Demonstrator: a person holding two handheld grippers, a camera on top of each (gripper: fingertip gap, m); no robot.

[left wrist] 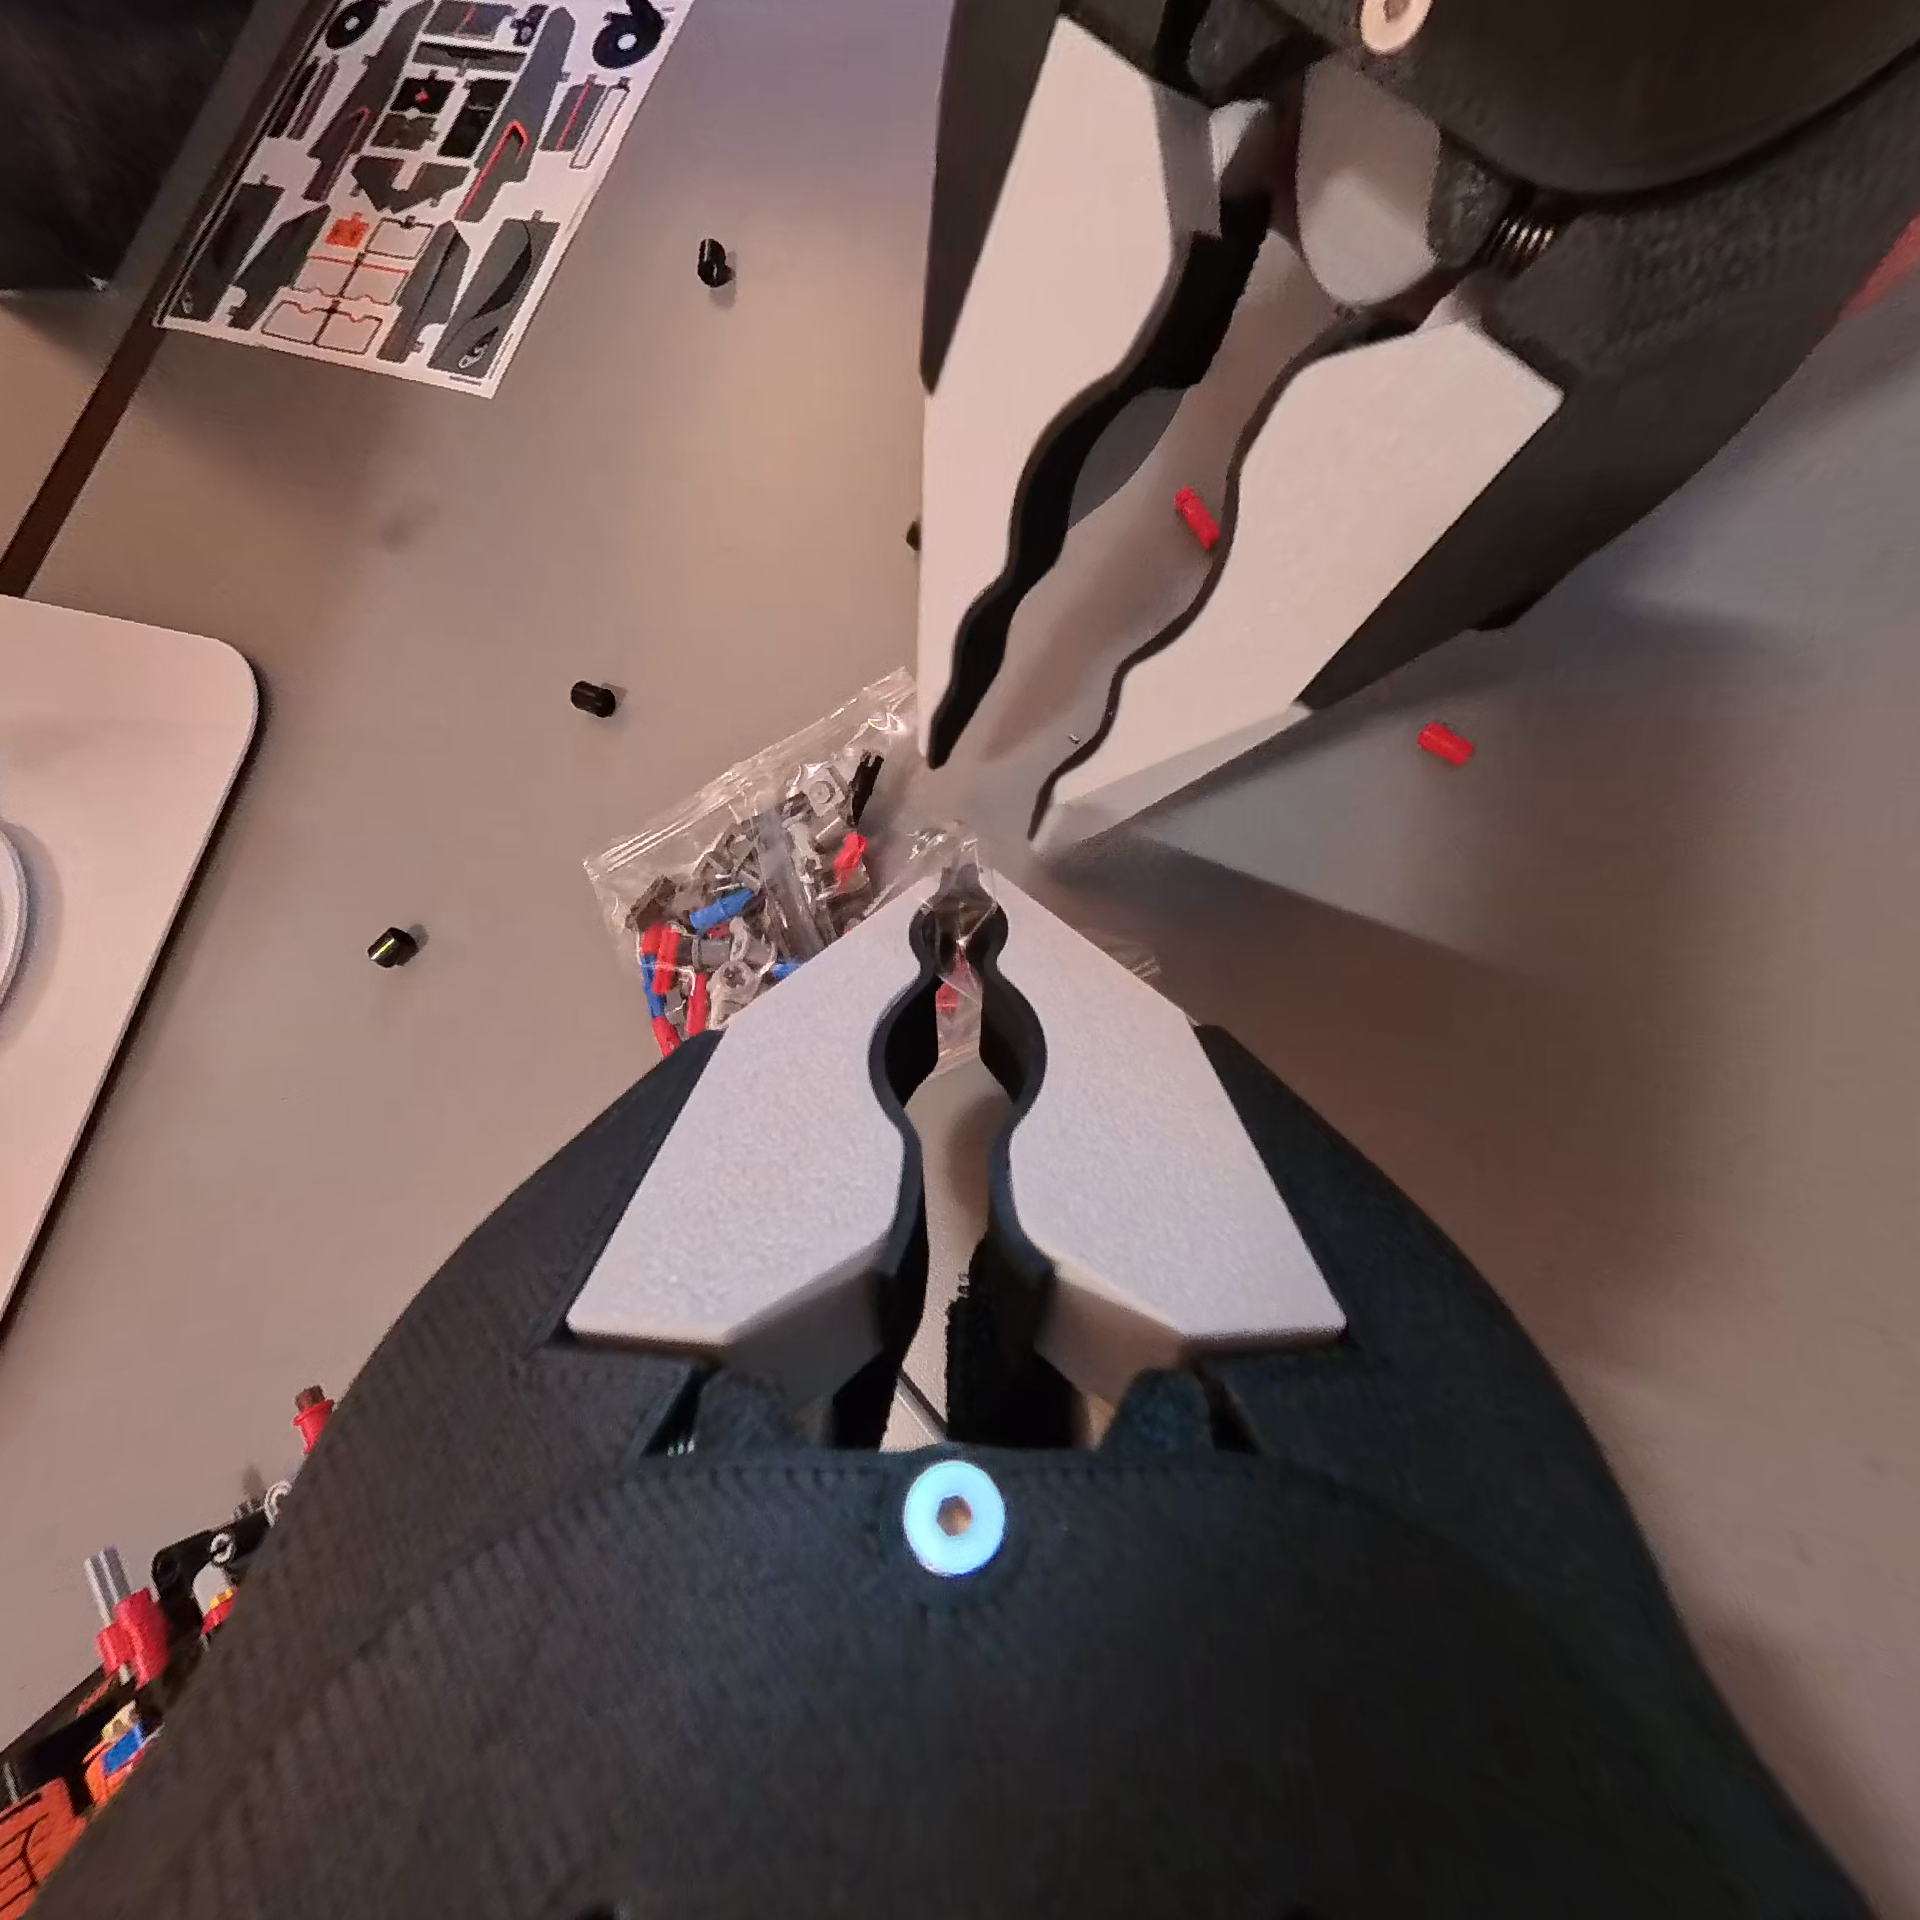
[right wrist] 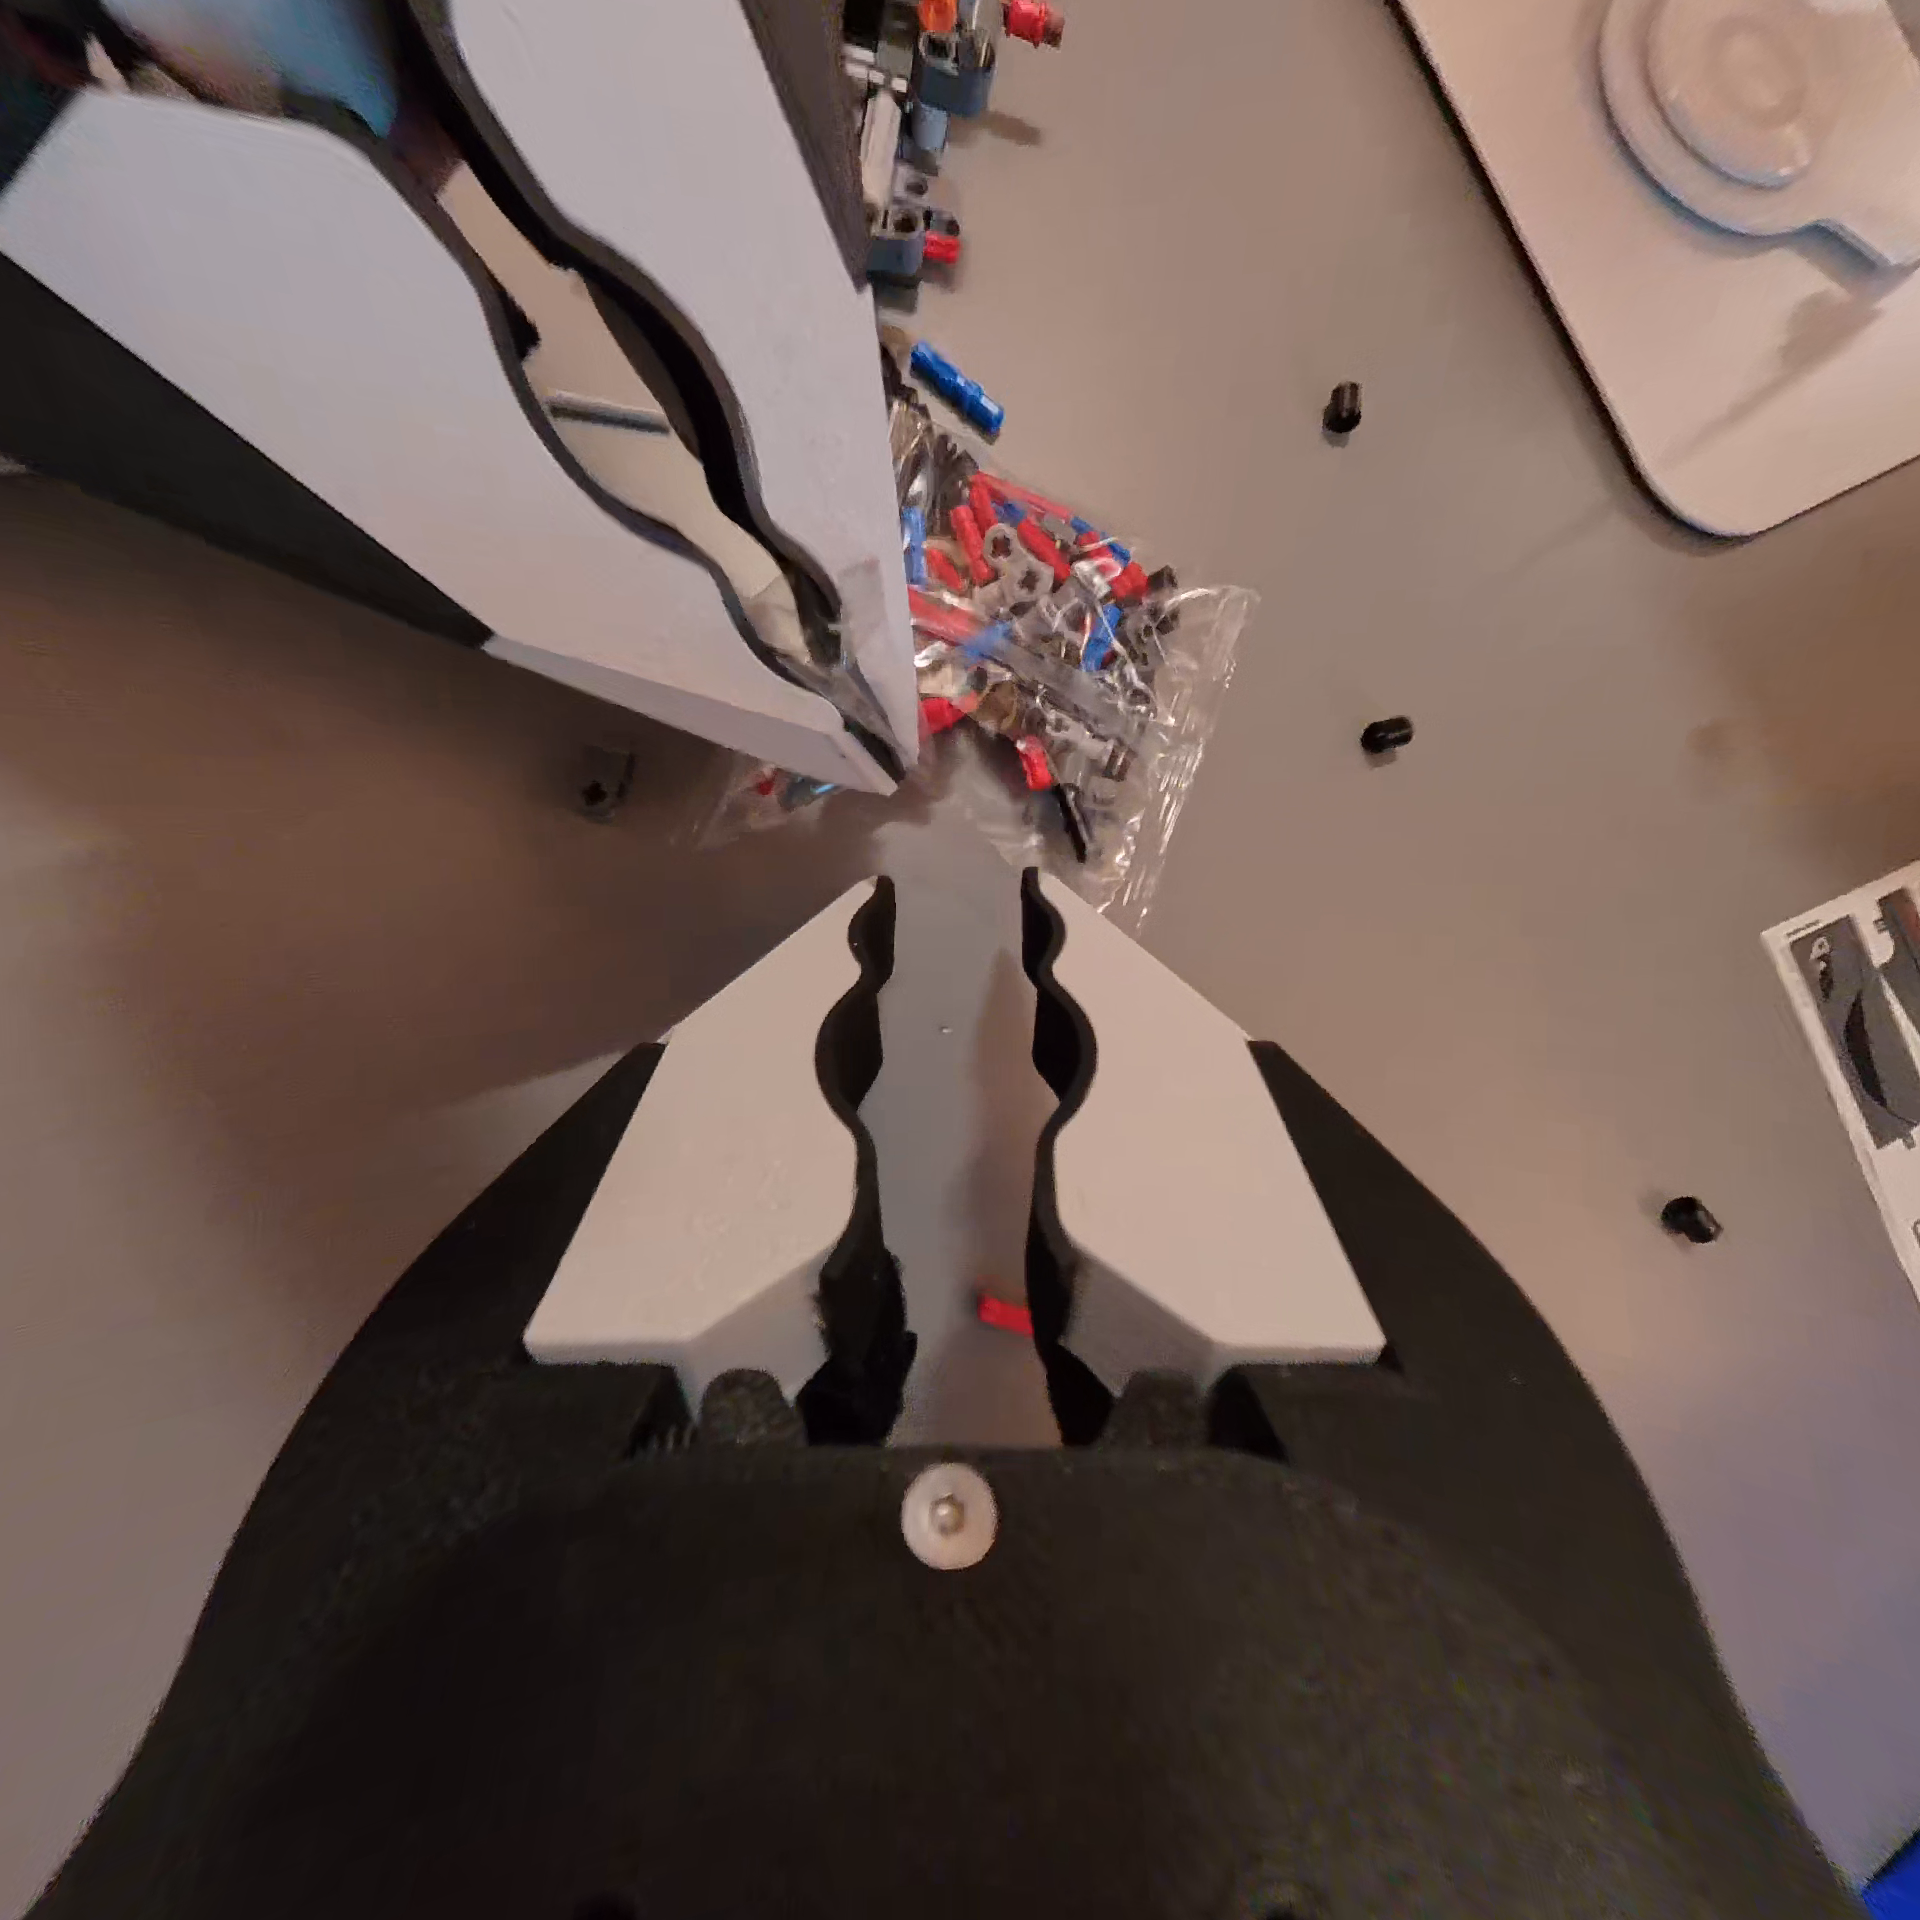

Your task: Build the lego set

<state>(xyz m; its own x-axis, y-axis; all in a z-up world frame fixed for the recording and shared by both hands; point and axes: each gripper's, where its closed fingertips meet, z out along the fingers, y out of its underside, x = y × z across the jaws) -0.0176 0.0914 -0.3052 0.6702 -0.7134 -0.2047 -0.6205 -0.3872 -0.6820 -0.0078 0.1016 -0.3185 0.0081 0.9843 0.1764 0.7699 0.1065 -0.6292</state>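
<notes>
Grey table (left wrist: 436, 582), left gripper (left wrist: 958, 914) pinching parts bag (left wrist: 727, 914), right gripper (right wrist: 951, 883) spread.

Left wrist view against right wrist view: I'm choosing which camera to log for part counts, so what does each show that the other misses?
Only the left wrist view shows the whole sticker sheet, a second loose red pin and the left gripper shut on the parts bag.

Only the right wrist view shows a loose blue pin, a dark grey connector and the open, empty right gripper.

Both show the bag, three black pins, the white pad and the partly built model.
</notes>
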